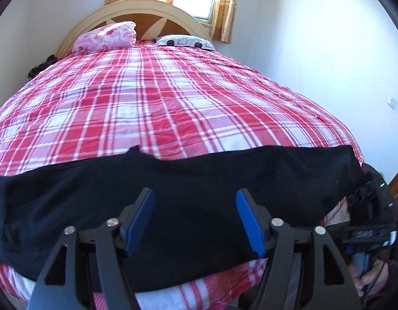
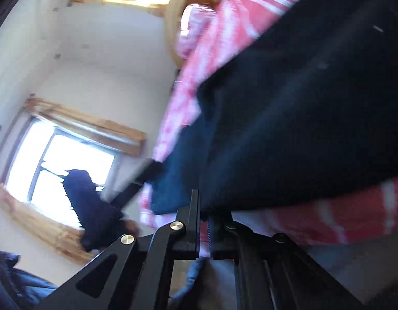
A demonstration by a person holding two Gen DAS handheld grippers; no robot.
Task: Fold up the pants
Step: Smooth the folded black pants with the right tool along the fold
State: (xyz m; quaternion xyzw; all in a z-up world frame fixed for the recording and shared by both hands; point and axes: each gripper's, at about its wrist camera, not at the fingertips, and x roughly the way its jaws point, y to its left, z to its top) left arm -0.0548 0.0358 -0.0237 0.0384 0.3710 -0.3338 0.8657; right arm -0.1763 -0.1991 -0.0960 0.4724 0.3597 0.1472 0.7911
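Here the left gripper (image 1: 195, 219) gapes over the black pants (image 1: 199, 180); the right gripper (image 2: 204, 206) pinches their edge.

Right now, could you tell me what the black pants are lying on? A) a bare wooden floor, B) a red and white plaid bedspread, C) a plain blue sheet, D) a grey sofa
B: the black pants stretch across the near edge of the bed, flat on the red and white plaid bedspread that runs back to the pillows.
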